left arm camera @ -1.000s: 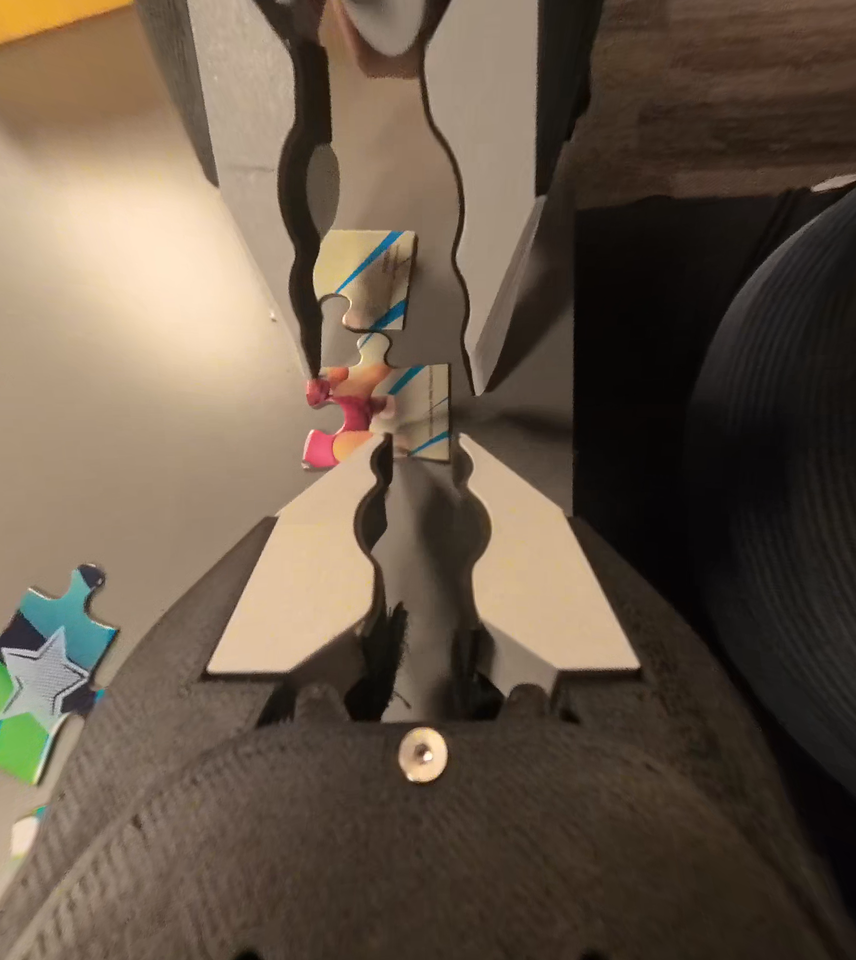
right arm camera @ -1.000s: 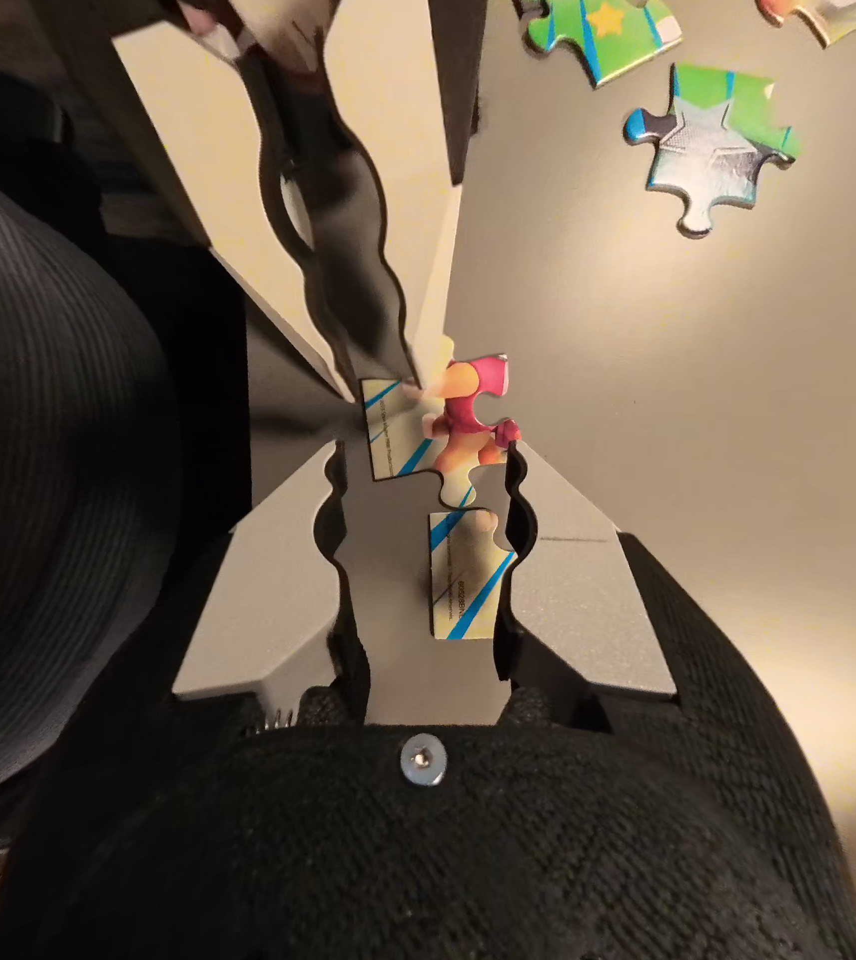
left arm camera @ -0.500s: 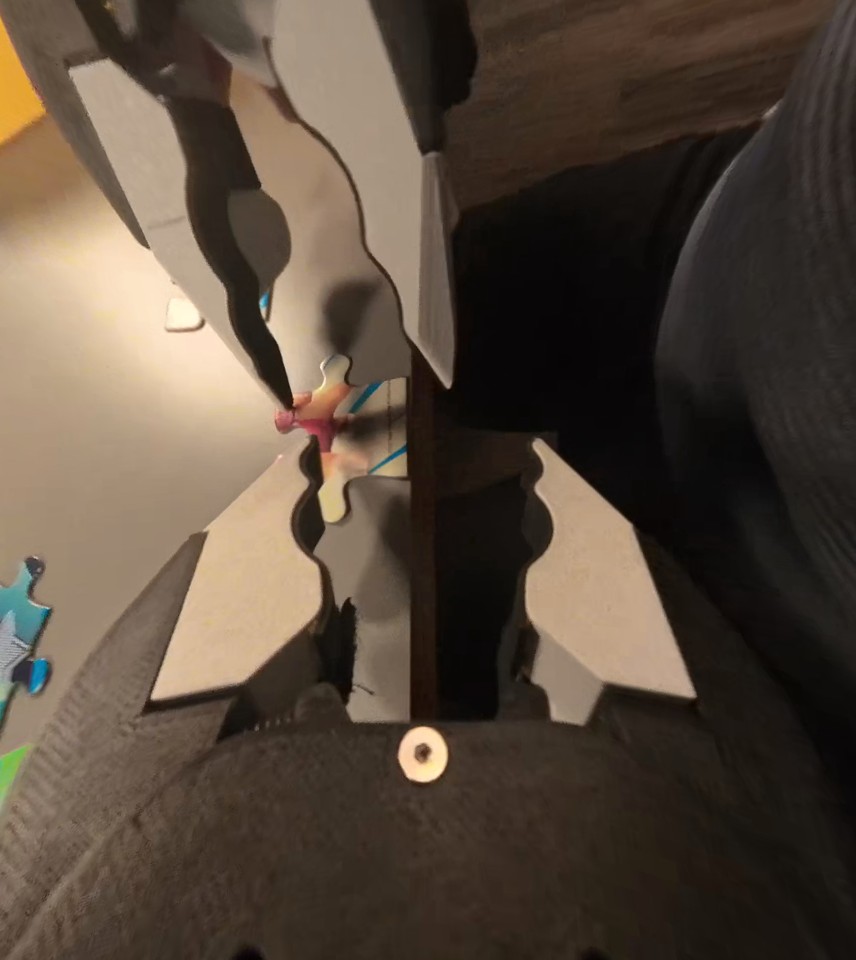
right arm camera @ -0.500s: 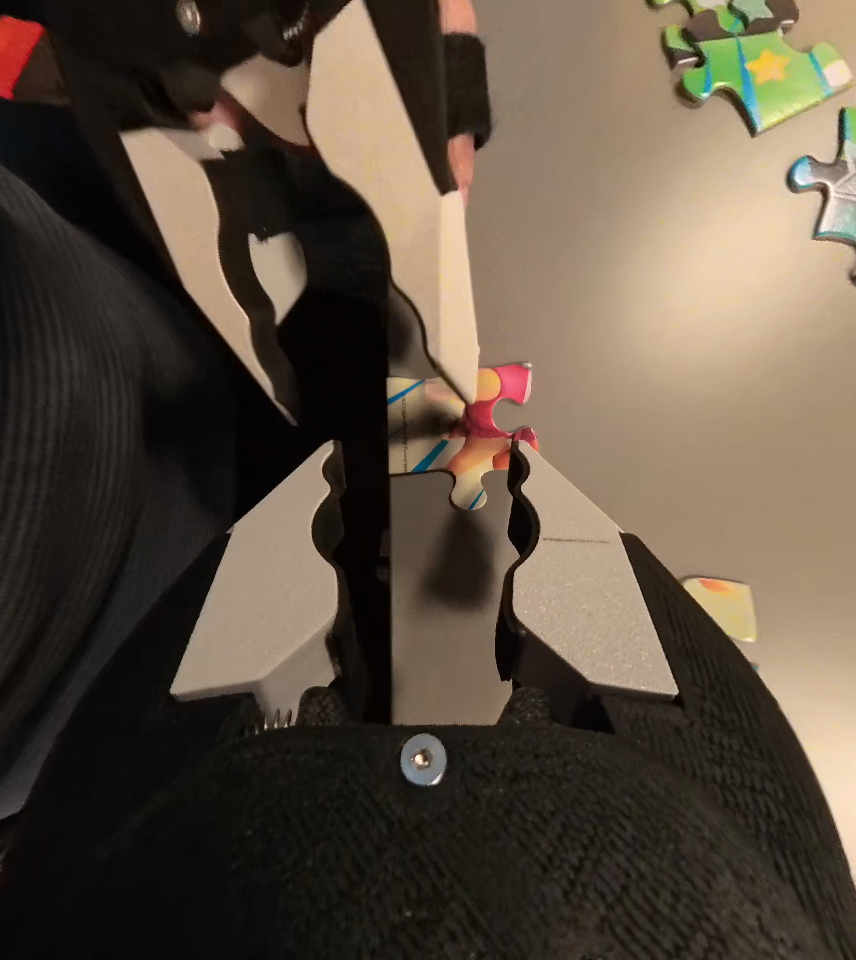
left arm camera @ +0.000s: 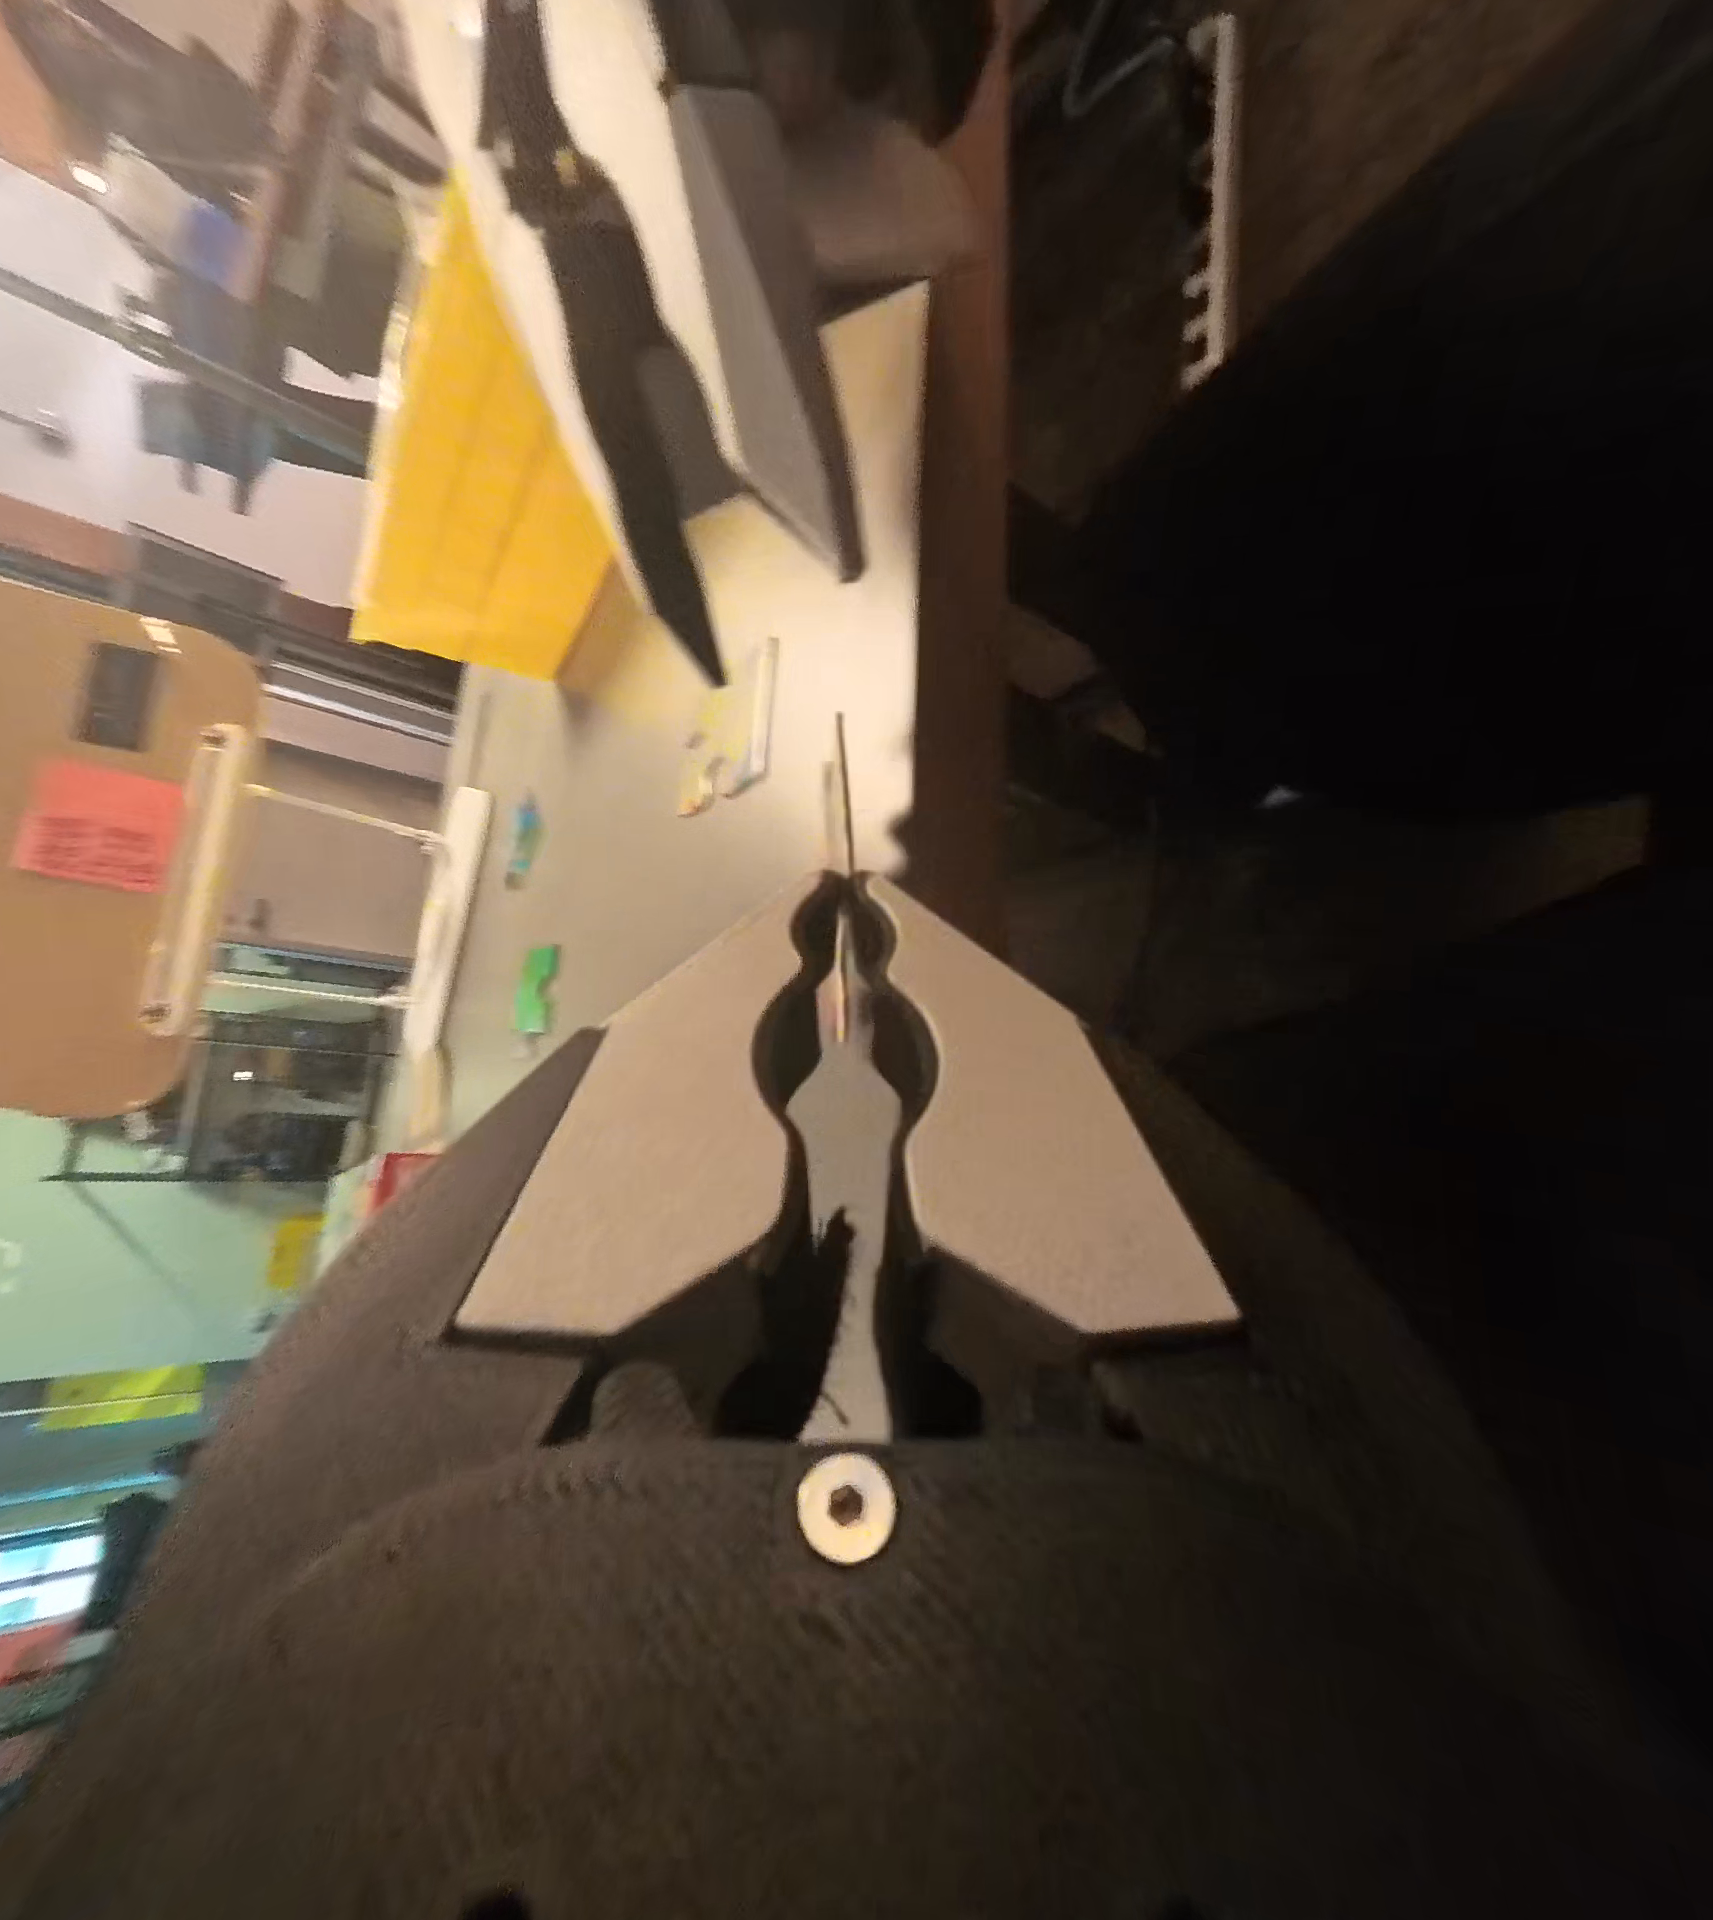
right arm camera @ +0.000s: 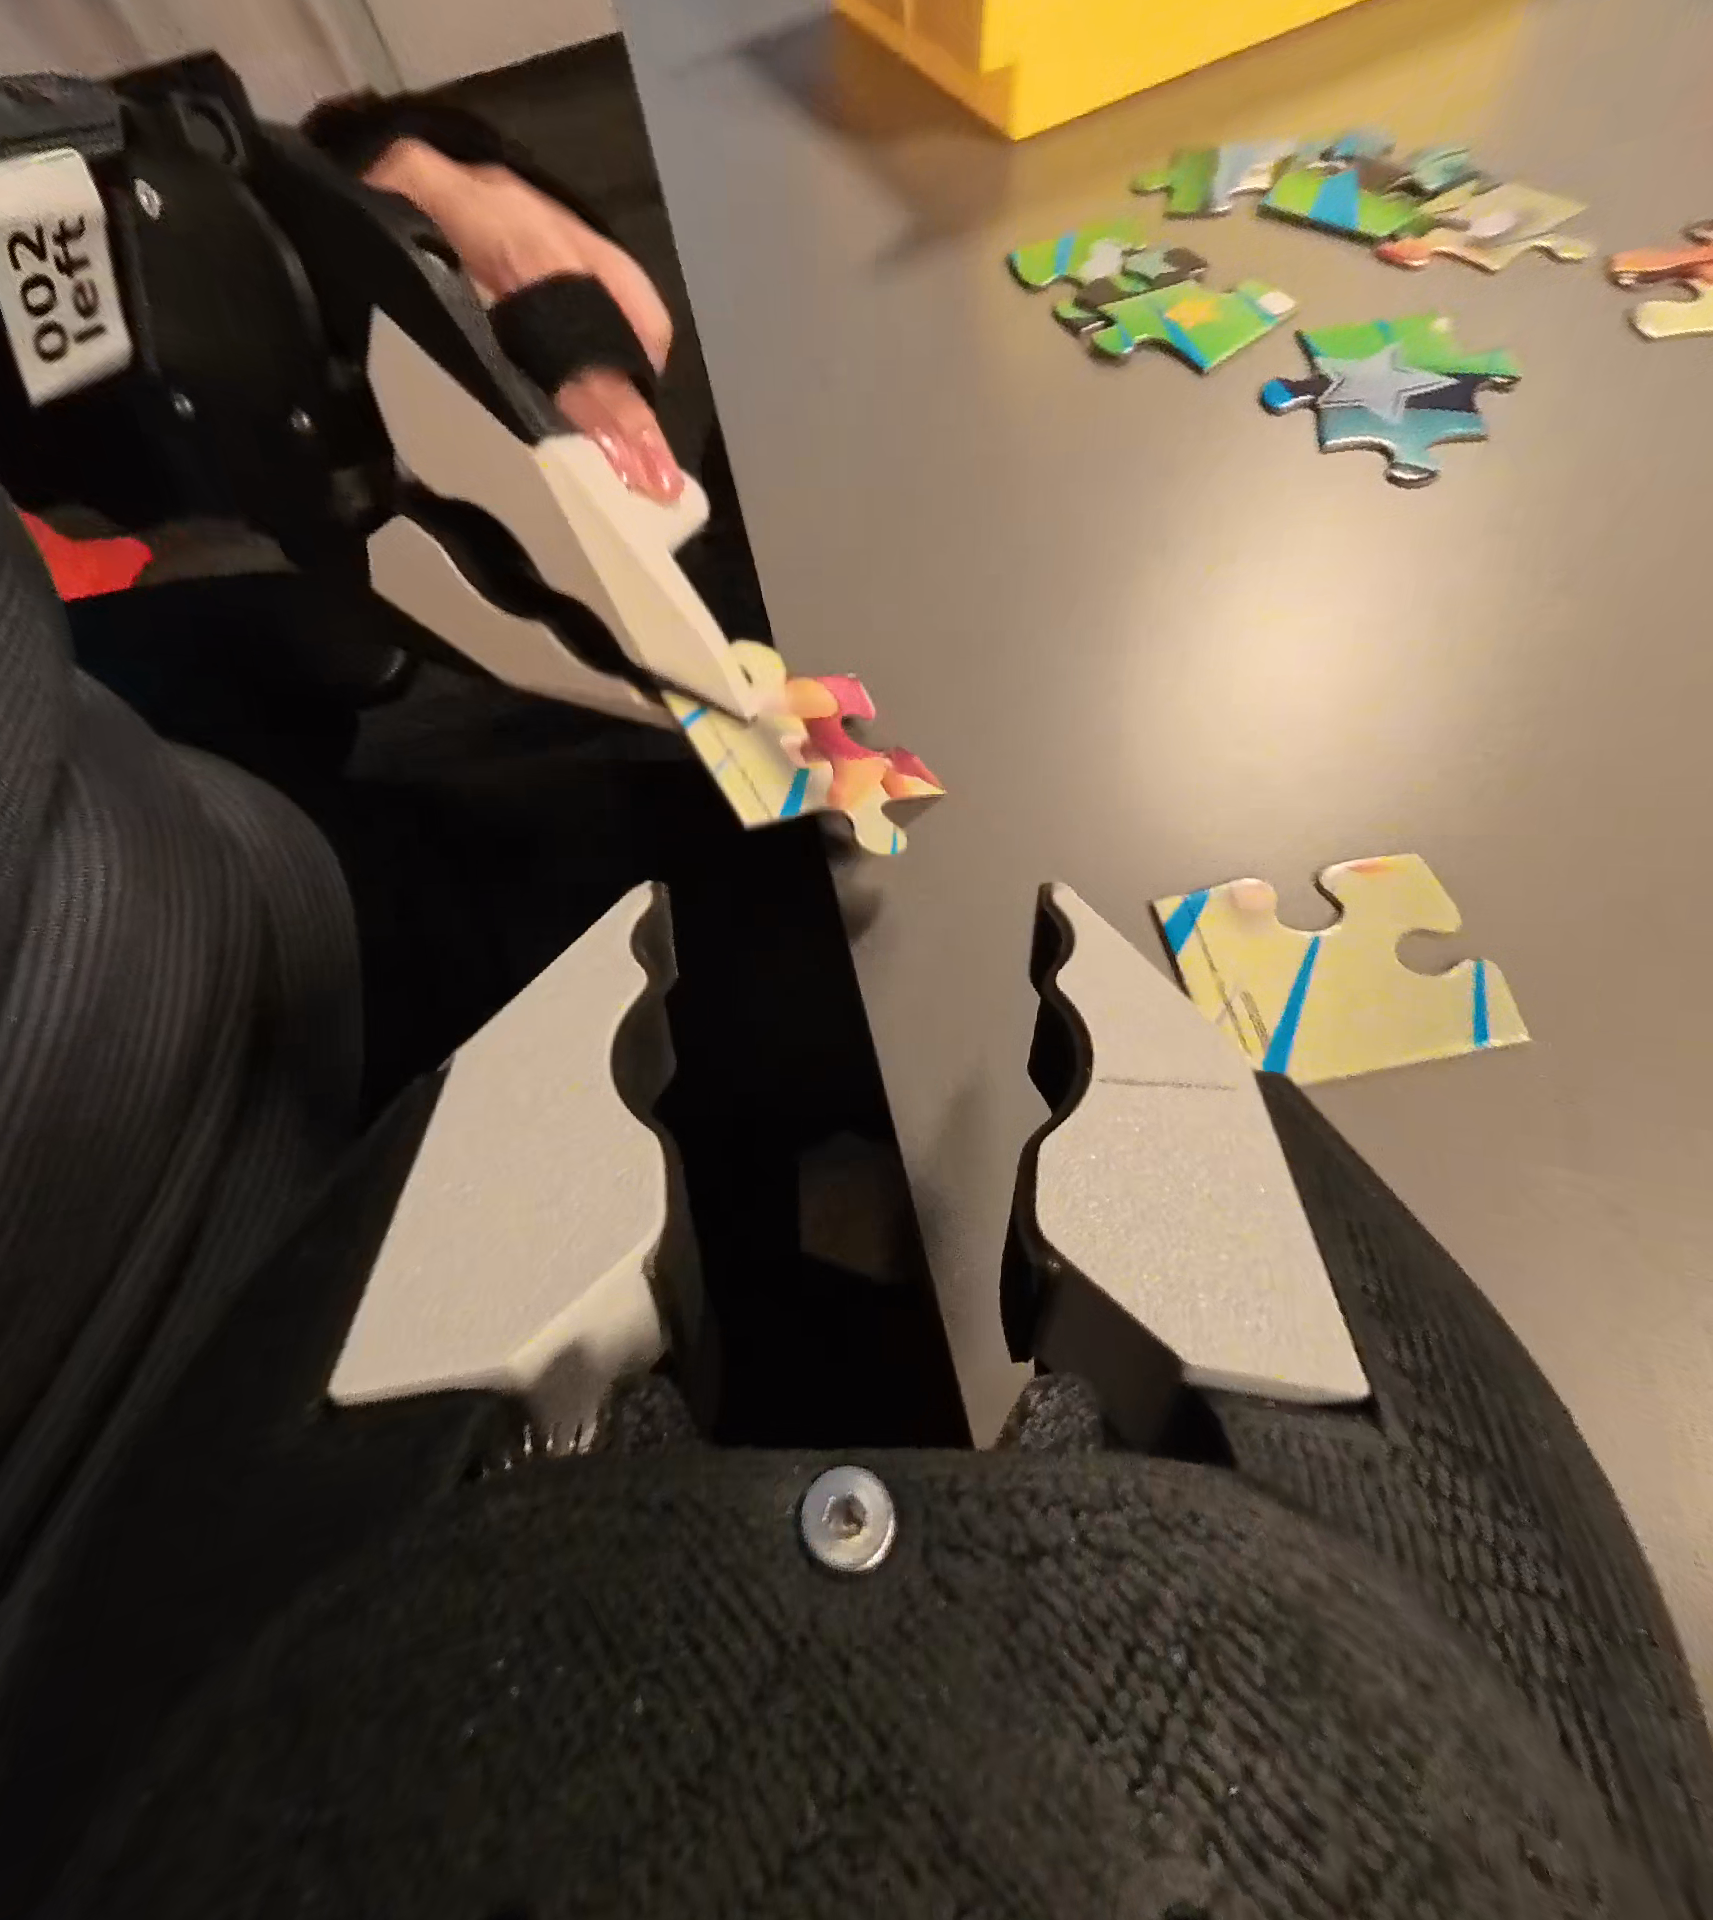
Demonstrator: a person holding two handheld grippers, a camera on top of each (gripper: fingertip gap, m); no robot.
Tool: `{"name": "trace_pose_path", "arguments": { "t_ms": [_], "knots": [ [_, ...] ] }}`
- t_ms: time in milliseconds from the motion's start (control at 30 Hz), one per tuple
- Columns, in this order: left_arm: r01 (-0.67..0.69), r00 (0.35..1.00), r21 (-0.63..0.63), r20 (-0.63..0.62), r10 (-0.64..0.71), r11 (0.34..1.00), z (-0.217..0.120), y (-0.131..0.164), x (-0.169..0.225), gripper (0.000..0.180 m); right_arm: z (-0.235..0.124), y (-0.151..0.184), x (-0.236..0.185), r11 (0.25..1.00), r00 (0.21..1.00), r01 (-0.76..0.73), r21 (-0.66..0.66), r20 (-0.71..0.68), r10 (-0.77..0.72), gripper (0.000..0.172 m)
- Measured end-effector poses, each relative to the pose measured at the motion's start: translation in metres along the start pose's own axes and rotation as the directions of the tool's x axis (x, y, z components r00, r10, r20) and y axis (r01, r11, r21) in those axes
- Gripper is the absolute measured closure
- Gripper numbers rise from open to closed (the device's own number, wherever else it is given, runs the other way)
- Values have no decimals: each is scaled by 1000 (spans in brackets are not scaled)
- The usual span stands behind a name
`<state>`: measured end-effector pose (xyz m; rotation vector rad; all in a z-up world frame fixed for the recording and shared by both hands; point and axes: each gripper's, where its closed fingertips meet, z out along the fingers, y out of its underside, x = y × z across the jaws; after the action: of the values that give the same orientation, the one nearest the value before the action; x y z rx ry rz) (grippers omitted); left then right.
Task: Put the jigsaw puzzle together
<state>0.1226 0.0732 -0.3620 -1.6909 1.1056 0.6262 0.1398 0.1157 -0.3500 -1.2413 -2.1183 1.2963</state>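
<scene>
Your left gripper [right arm camera: 717, 707] pinched the pink-and-yellow puzzle piece [right arm camera: 831, 758] by one corner at the table [right arm camera: 1143, 644] edge, clear of the surface, while your right gripper [right arm camera: 852, 904] hung spread and empty beside a yellow piece [right arm camera: 1351, 977] lying flat.

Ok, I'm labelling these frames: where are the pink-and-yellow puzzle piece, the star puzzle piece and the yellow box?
pink-and-yellow puzzle piece [right arm camera: 836, 753], right wrist view, its pink patch.
star puzzle piece [right arm camera: 1382, 390], right wrist view, the silver star.
yellow box [right arm camera: 1070, 52], right wrist view, its front wall.

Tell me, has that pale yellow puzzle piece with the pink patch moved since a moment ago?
Yes. The puzzle piece lay flat on the grey table; now the left gripper pinches it, lifted over the table's near edge.
</scene>
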Motion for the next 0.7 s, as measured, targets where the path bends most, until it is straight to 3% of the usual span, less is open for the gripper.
{"name": "trace_pose_path", "arguments": {
  "t_ms": [233, 467, 700],
  "knots": [
    [-209, 959, 54, 207, 194, 977, 7, -10, -57, 180, -18, -8, 14, 983, 970, 171, 71, -186, -155, 110],
    [-517, 856, 125, 94, 509, 847, 59, 13, -61, 180, -15, -1, 48, 995, 973, 96, 12, -212, -92, 110],
    [-581, 799, 245, -11, 601, 776, 82, 26, -47, 180, -4, 3, 72, 998, 987, 31, -50, -154, -39, 116]
  ]
}}
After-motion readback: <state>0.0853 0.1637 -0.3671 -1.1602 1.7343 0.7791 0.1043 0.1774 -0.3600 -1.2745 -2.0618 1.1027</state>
